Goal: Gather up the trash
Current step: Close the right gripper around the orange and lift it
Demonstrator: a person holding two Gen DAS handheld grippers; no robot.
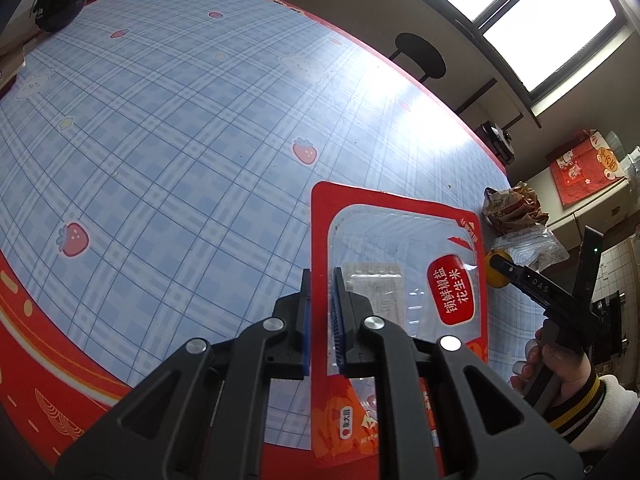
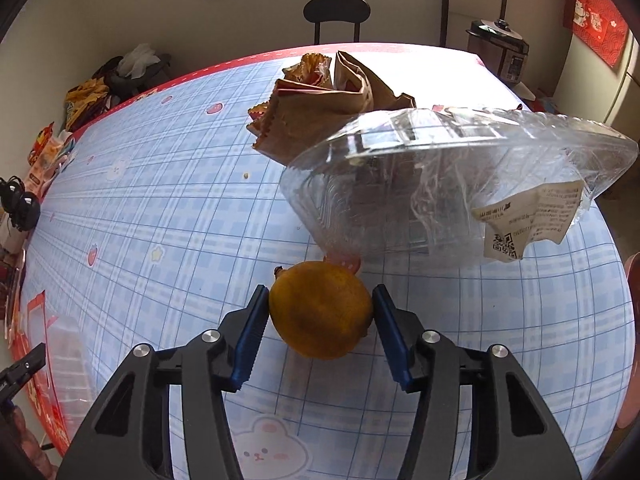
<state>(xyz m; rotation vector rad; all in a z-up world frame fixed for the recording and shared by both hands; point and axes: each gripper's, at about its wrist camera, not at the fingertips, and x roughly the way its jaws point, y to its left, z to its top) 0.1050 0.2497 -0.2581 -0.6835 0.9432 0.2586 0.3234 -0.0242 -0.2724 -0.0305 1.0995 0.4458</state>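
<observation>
In the left wrist view my left gripper is shut on the edge of an empty red snack package with a clear window, held just above the blue plaid tablecloth. In the right wrist view my right gripper points down at an orange fruit on the table, and both blue pads touch its sides. A clear plastic bag with a paper label and a crumpled brown paper bag lie just beyond it. The left wrist view shows the right gripper over the orange.
A black chair and a rice cooker stand beyond the table's far edge. Snack packets and clutter line the left edge. A black object sits at the far corner. A person's hand with a striped cuff holds the right gripper.
</observation>
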